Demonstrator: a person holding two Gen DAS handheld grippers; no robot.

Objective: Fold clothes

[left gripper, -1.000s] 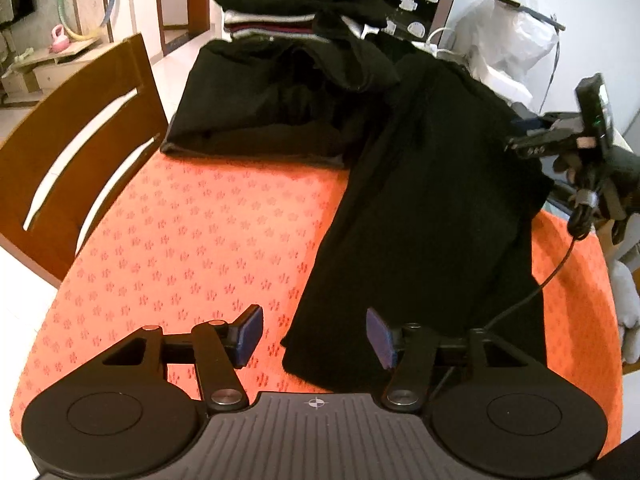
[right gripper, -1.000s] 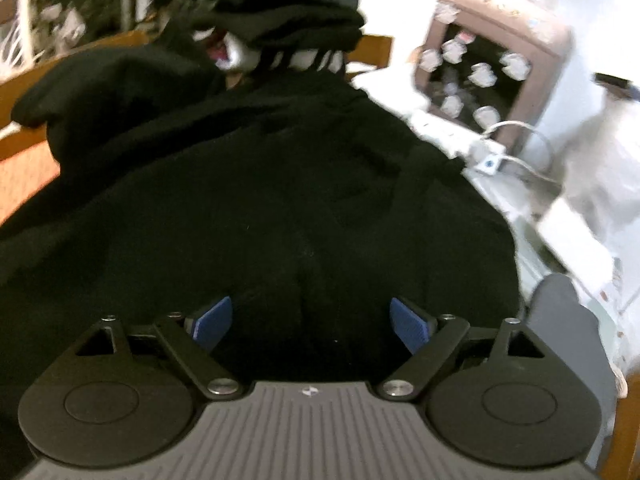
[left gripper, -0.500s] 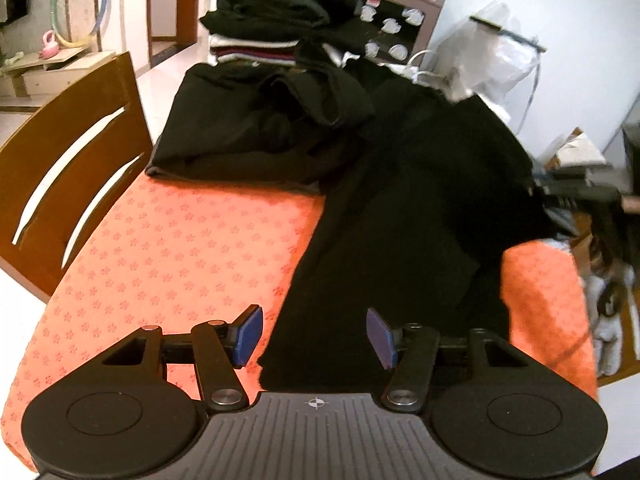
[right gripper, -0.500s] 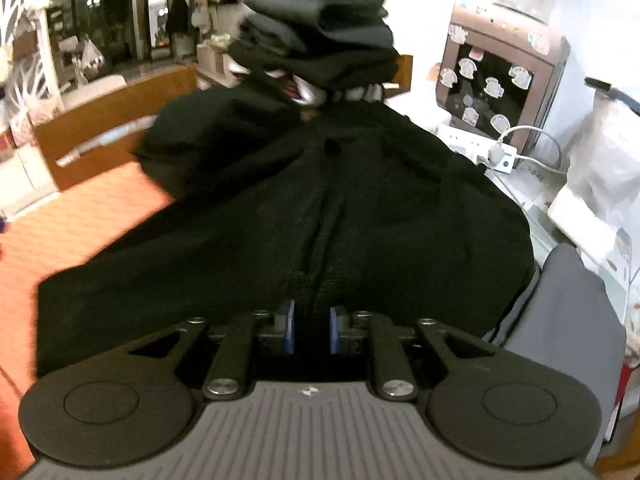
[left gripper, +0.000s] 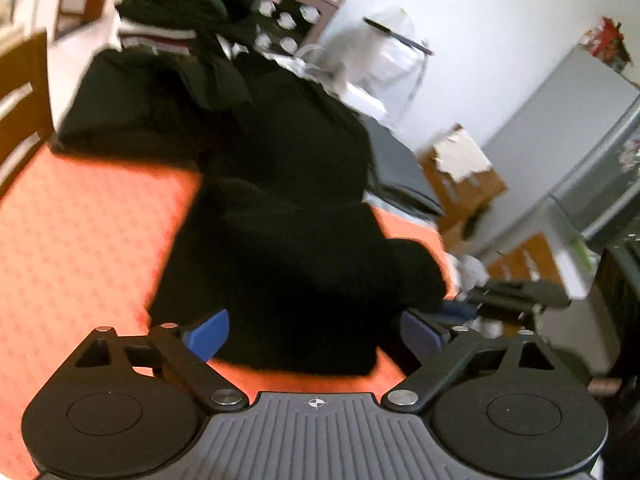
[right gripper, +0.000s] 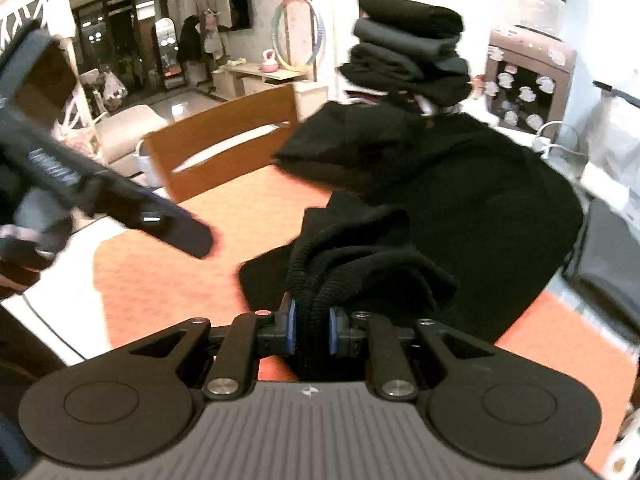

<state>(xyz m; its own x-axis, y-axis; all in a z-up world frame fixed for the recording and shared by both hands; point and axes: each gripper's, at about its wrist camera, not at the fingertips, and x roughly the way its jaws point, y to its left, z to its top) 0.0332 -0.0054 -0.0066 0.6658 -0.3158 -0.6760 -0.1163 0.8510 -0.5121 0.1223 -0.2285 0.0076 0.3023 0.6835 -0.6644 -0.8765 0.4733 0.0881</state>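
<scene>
A soft, limp black garment (right gripper: 460, 208) is spread on the orange tabletop (left gripper: 88, 220); its bunched ribbed hem is pinched by the right tongs (right gripper: 311, 330). The left tongs (left gripper: 316, 332), opening, hold nothing. Hems and corners are judged the best holds

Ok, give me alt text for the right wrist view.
The right hand-held gripper is shut on a ribbed edge of a black garment that lies on an orange table. Folded dark clothes are stacked behind, beside a wooden chair.
</scene>
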